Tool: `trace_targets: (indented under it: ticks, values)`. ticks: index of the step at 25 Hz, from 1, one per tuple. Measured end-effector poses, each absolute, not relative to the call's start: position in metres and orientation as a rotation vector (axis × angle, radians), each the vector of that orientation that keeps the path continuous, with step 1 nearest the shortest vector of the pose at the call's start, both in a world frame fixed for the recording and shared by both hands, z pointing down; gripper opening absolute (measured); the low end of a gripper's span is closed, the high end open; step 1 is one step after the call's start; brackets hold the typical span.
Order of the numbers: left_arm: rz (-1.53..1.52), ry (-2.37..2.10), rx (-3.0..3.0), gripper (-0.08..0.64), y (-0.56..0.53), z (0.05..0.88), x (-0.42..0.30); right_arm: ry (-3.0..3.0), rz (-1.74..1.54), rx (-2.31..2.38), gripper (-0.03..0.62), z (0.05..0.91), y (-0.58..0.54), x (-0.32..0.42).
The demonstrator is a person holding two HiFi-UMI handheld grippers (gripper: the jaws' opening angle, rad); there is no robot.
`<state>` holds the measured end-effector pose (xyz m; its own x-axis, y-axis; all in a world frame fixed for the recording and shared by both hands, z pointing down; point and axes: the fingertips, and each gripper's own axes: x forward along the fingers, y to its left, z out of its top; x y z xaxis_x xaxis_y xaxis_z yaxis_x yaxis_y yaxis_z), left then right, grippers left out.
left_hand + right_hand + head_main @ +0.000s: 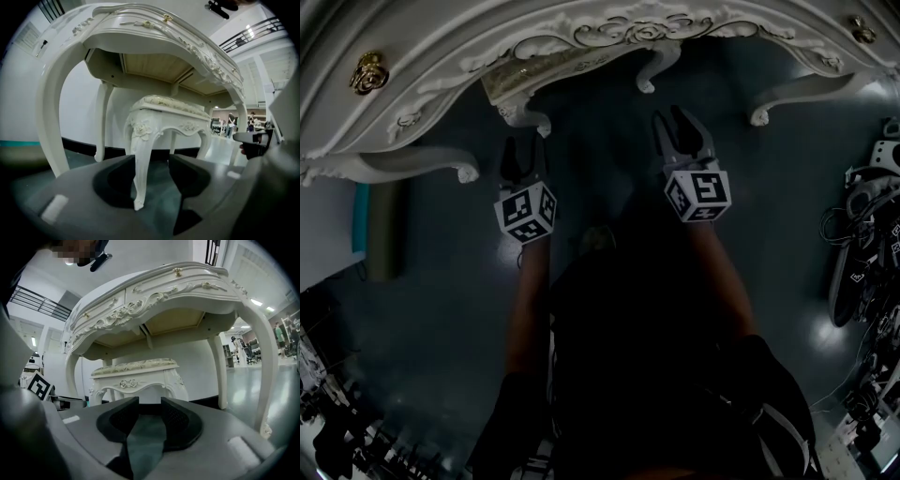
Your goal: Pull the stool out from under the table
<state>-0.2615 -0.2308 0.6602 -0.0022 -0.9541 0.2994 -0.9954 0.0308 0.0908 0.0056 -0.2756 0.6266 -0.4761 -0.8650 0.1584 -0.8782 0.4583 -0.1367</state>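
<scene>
A white carved stool (166,115) with a pale cushion stands under the ornate white table (441,56). In the head view its two front legs (530,120) poke out from beneath the table edge. My left gripper (523,155) is open. In the left gripper view one front leg (140,173) of the stool stands between its jaws, close to the left jaw, with a gap on the right side. My right gripper (682,131) is open just before the other front leg. In the right gripper view, the stool (136,373) sits right behind its tips (150,401), with only floor between the jaws.
The table's curved legs (422,169) flank the stool on both sides. Cables and equipment (867,234) lie on the dark floor at the right. A teal and olive object (382,230) stands at the left. People (230,123) stand far off.
</scene>
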Motion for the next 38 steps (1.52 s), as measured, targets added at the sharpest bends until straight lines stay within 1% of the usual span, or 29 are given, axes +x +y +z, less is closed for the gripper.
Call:
trace_targets:
  ticks: [3,7,13,20,26,29,38]
  values:
    - [0.215,-2.035,1.999,0.218,-0.238,0.663,-0.265,-2.619,0.318,1.584,0.183,0.632,-0.287,0.003]
    - [0.217,-2.027,1.998,0.225,-0.248,0.668,-0.268,-2.593,0.326,1.593,0.271,0.643,-0.304,0.002]
    - [0.205,-2.023,1.992,0.235,-0.260,0.669,-0.275,-2.566,0.332,1.604,0.322,0.651,-0.328,0.001]
    - [0.221,-2.042,1.981,0.242,-0.265,0.672,-0.282,-2.543,0.351,1.615,0.365,0.665,-0.354,0.004]
    - [0.233,-2.046,1.964,0.262,-0.271,0.675,-0.284,-2.522,0.373,1.636,0.403,0.678,-0.383,0.008]
    - [0.246,-2.038,1.951,0.285,-0.274,0.679,-0.285,-2.506,0.385,1.649,0.411,0.685,-0.394,0.011]
    - [0.236,-2.027,1.948,0.290,-0.284,0.685,-0.279,-2.495,0.382,1.644,0.414,0.691,-0.421,0.012]
